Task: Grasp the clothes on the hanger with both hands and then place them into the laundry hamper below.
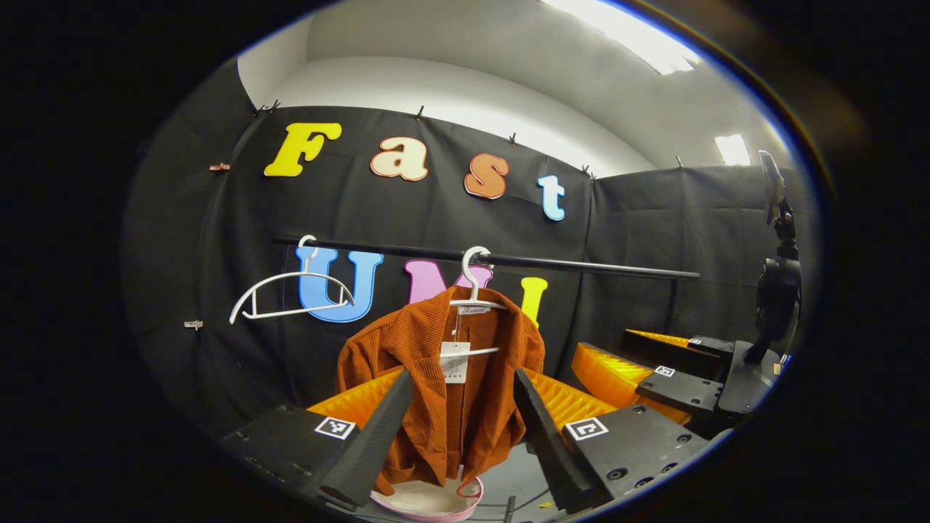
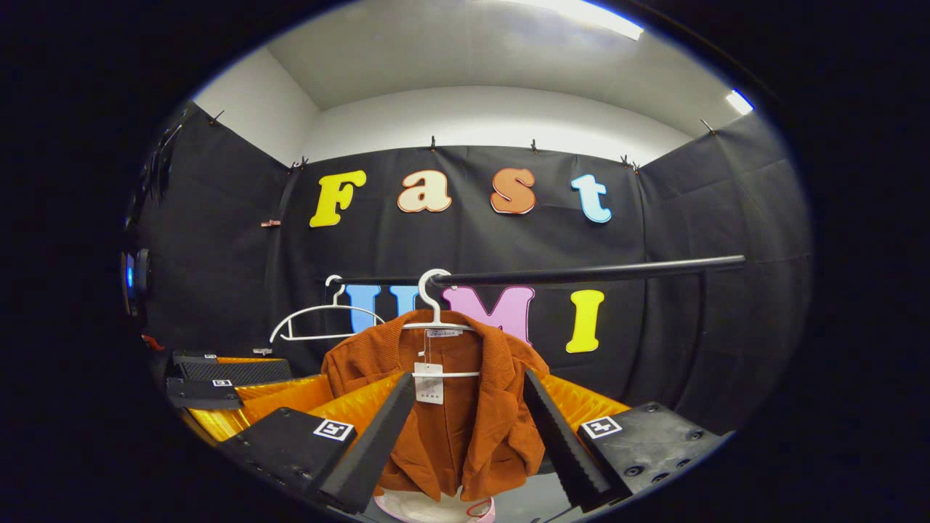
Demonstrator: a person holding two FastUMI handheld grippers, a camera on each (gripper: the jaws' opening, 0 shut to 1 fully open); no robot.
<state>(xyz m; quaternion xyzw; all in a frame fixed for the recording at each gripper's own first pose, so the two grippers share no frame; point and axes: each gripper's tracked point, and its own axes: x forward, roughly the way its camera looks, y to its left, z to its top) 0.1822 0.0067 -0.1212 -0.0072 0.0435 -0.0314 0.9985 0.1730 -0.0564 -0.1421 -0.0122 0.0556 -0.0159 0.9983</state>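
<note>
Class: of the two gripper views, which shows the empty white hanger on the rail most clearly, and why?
The left gripper view: the empty hanger hangs larger and fully clear of the orange jacket. In the right gripper view it appears smaller, and its lower right end sits close behind the jacket's shoulder.

- Jacket (image 1: 443, 392): rust-orange cloth, ribbed, corduroy-like, matt.
- Hanger (image 1: 474, 298) inside the jacket's collar: white, smooth, apparently plastic.
- Tag (image 1: 455, 361) at the jacket's neck: white paper.
- Rail (image 1: 581, 267) above the jacket: dark, smooth, slight sheen, probably metal.
- Left gripper (image 1: 458, 428) fingers (image 1: 378, 436): matt black, ridged.
</note>
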